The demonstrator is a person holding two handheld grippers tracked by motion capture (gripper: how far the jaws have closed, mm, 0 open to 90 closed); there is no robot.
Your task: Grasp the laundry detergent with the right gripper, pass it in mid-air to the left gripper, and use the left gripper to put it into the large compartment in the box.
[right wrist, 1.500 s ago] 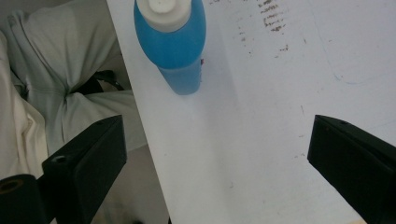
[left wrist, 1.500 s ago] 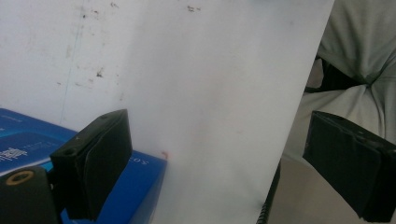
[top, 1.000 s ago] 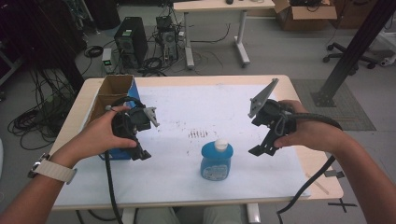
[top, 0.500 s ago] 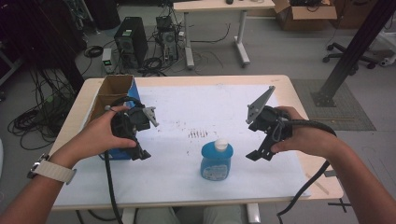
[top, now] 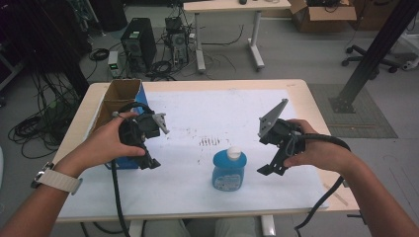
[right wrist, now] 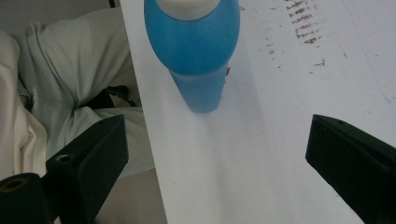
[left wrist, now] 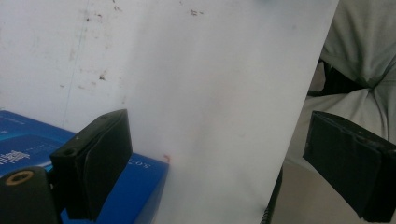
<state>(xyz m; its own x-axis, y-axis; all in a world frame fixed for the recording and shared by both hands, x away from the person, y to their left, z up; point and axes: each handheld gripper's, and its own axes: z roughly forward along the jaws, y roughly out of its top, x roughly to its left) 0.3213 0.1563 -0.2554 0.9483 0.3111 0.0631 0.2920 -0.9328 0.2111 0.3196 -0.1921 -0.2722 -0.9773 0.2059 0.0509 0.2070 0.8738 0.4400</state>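
Note:
A blue bottle [top: 229, 170] with a white cap stands upright on the white sheet [top: 217, 113] near the table's front edge. My right gripper [top: 272, 165] hangs just right of it, tilted down, open, with nothing between its jaws. In the right gripper view the bottle [right wrist: 196, 51] stands ahead of and above the wide gap of the right gripper [right wrist: 219, 140]. My left gripper [top: 148, 162] is held at the table's left, beside the blue box [top: 123, 163]. Its jaws stand wide apart over bare sheet in the left gripper view [left wrist: 224, 140], with the box's corner [left wrist: 140, 186] behind one jaw.
The box is an open cardboard carton [top: 121, 94] with blue sides at the table's left edge. Dark smudges [top: 210, 142] mark the sheet's middle. Beyond the table [top: 197, 85] are a computer tower [top: 138, 47], cables, another desk and a black post [top: 368, 59].
My right gripper has sunk and drifted slightly left, closer to the bottle. The left hand and the bottle have stayed put.

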